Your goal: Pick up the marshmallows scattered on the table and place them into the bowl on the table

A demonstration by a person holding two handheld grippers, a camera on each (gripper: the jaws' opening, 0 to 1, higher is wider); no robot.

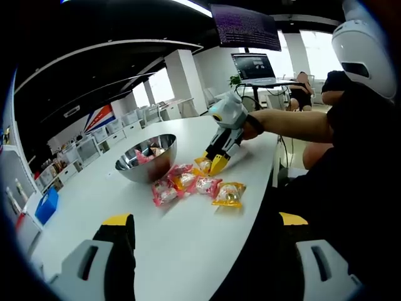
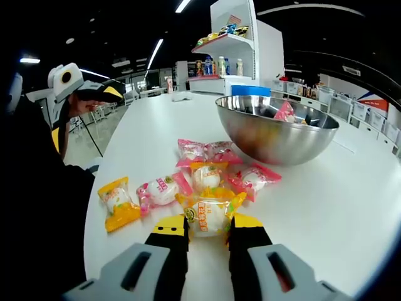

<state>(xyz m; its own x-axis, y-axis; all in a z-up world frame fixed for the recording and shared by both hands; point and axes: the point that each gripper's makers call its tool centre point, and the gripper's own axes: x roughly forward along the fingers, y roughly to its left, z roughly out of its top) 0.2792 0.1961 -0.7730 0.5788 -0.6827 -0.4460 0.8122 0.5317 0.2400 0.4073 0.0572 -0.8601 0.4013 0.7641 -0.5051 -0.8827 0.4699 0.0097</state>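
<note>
A steel bowl [image 1: 145, 164] [image 2: 269, 141] stands on the white table [image 1: 188, 244] [image 2: 326, 207] and holds a few wrapped marshmallows, one of them pink [image 2: 285, 111]. Several pink and yellow marshmallow packets [image 1: 188, 183] [image 2: 207, 172] lie in a cluster in front of the bowl. One yellow packet [image 1: 229, 195] [image 2: 118, 204] lies apart at the table's edge. My right gripper [image 2: 208, 224] [image 1: 211, 164] rests low on the table with its jaws pressed against both sides of a yellow packet [image 2: 208, 214]. My left gripper [image 1: 205, 219] hangs back from the cluster, jaws wide apart with nothing between them.
A person's dark sleeve [image 2: 37, 188] borders the table edge on the left of the right gripper view. Behind the bowl stand a blue box [image 2: 250, 90] and a shelf of goods [image 2: 229, 34]. A laptop [image 1: 254, 66] sits at the table's far end.
</note>
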